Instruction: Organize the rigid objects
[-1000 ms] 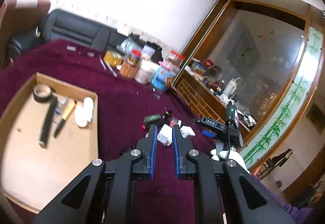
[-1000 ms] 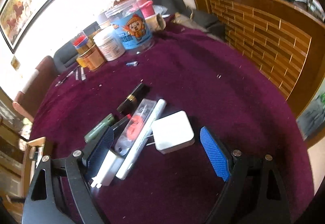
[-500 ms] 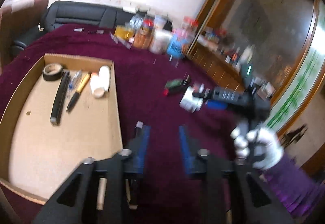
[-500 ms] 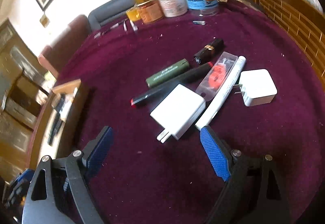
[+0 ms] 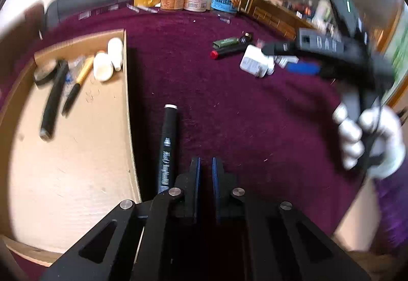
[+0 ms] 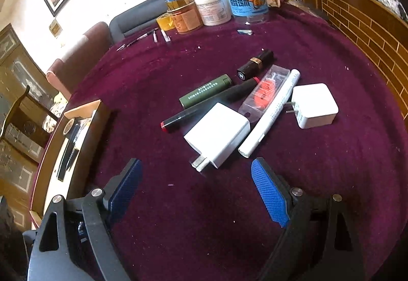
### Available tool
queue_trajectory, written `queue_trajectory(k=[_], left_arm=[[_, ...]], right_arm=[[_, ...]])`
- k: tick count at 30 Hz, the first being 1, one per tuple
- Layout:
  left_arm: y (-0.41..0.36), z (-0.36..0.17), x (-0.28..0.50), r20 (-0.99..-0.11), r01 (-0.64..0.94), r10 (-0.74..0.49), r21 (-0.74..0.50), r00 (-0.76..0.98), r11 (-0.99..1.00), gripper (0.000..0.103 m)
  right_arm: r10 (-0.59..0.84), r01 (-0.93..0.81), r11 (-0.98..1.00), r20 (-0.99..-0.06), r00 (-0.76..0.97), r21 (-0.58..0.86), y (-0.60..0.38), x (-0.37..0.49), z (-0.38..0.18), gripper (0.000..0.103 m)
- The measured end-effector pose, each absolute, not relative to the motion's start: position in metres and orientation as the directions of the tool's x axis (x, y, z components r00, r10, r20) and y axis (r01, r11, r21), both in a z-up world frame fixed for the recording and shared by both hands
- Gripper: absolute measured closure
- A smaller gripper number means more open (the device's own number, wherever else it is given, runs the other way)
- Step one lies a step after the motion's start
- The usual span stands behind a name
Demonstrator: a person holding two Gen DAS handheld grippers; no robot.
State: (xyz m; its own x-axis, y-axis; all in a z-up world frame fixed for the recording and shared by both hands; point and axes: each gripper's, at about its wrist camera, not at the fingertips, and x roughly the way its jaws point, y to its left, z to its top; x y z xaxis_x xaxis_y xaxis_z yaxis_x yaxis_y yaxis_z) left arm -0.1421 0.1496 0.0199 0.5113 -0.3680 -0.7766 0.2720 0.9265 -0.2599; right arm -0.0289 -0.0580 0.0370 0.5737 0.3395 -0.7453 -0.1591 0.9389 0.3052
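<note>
A cardboard tray at the left holds a tape roll, a black pen, a brush and white items. A black marker lies on the purple cloth beside the tray's right wall, just left of my left gripper, which is shut and empty. My right gripper is open and empty, hovering just in front of a white charger. Behind the charger lie a black-and-red pen, a green lighter, a lipstick, a clear case, a white tube and a second white charger.
Jars and tubs stand at the table's far edge, with small pens near them. A brick-pattern cabinet stands to the right. The tray also shows in the right wrist view at the left.
My left gripper pulled back toward the near table edge and closed; the black marker now shows beside it. My right gripper drew back from the pile and stays open.
</note>
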Motion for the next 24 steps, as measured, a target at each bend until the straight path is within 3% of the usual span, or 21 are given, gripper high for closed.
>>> queue_trajectory(k=[2,4,10,17,21,23,24], left_arm=[[0.162,0.020,-0.139,-0.767,0.248,-0.415,-0.334,0.489,0.909,0.100],[0.163,0.020,-0.138,-0.771,0.242,-0.408,-0.329,0.490,0.913,0.102],[0.141,0.019,-0.132,-0.795,0.258,-0.272,-0.150,0.543,0.954,0.103],[0.195,0.046,-0.141,-0.666,0.267,-0.477,-0.398,0.574,0.878,0.103],[0.216,0.058,-0.151,-0.563,0.312,-0.606,-0.534,0.562,0.786,0.103],[0.221,0.062,-0.157,-0.550,0.319,-0.606,-0.532,0.574,0.785,0.097],[0.223,0.062,-0.159,-0.551,0.310,-0.593,-0.524,0.587,0.793,0.086]], right_arm=[[0.343,-0.150,0.937,-0.745,0.572,0.316,-0.061,-0.029,0.036,0.015],[0.348,-0.148,0.934,-0.740,0.575,0.324,-0.062,-0.029,0.036,0.015],[0.349,-0.153,0.934,-0.729,0.589,0.323,-0.060,-0.031,0.043,0.015],[0.341,-0.166,0.938,-0.719,0.605,0.305,-0.060,-0.036,0.049,0.015],[0.461,-0.216,0.884,-0.699,0.547,0.414,-0.051,-0.041,0.047,0.015],[0.560,-0.280,0.828,-0.685,0.467,0.486,-0.029,-0.050,0.043,0.014],[0.582,-0.297,0.813,-0.689,0.432,0.501,-0.018,-0.054,0.039,0.014]])
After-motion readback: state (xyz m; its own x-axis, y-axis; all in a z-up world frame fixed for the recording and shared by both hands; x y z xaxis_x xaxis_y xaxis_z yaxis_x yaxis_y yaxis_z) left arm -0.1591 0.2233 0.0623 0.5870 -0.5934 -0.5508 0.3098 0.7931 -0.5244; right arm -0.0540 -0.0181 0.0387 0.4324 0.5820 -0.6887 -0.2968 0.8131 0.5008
